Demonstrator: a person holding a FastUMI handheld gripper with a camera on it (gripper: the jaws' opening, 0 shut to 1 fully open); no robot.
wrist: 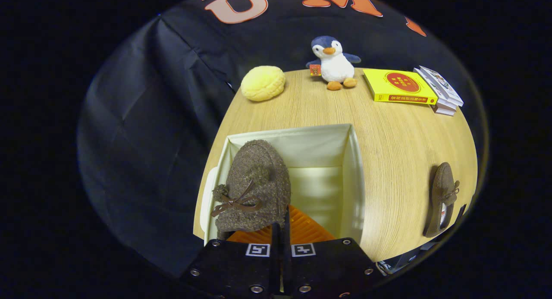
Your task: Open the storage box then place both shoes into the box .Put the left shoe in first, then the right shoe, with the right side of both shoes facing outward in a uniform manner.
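My gripper is shut on a brown knitted shoe with a bow, pinching its rim between the two fingers. The shoe hangs toe away from me over the left half of the open cream storage box. Whether it touches the box floor, I cannot tell. To the right of the shoe, the inside of the box is bare. A second brown shoe lies on its side on the wooden table, well to the right of the box.
Beyond the box, at the table's far edge, sit a yellow bun-shaped cushion, a plush penguin, a yellow book and a small stack of books. A pale flap sticks out at the box's left side.
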